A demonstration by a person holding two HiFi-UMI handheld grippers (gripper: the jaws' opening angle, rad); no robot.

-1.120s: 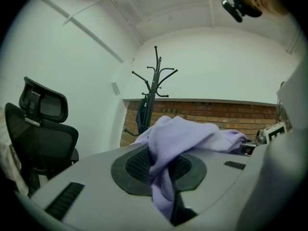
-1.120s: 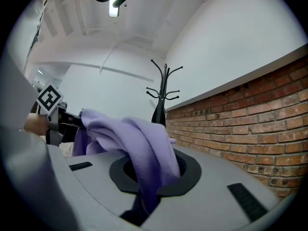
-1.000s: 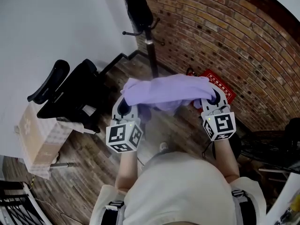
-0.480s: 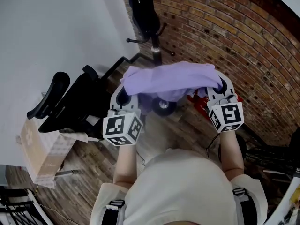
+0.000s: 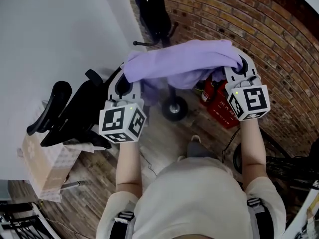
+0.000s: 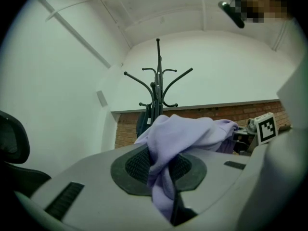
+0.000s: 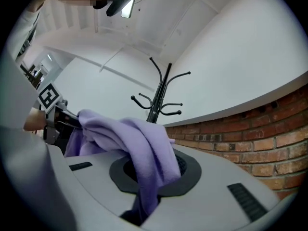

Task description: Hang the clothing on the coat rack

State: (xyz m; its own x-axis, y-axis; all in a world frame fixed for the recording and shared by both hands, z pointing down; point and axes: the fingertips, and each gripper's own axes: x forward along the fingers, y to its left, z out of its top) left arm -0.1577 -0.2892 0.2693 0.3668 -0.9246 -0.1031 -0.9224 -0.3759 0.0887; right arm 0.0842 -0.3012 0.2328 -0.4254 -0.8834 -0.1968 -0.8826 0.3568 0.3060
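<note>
Both claws raised in front of the coat rack (image 6: 157,81), one purple garment (image 5: 184,66) stretched between them

- Left claw (image 6: 161,170): jaws pressed together on a fold of the purple garment; cloth bunches over the dark pads and hangs down past them
- Right claw (image 7: 149,177): jaws likewise pinching the other end of the garment; the fabric drapes over the pad and trails down between the jaws
- Garment: off the floor, spanning claw to claw, sagging a little in the middle. In the head view it lies just in front of the rack's pole and covers part of it. Not on any hook; the rack's curved arms rise above and behind it in both gripper views
- Rack: upright, close to the corner where the white wall meets the brick wall (image 5: 259,29). A dark item (image 5: 152,9) hangs on it
- Left of the rack: black office chair (image 5: 70,113). Right of the rack's base: red box (image 5: 222,111) on the wooden floor (image 5: 164,143)
</note>
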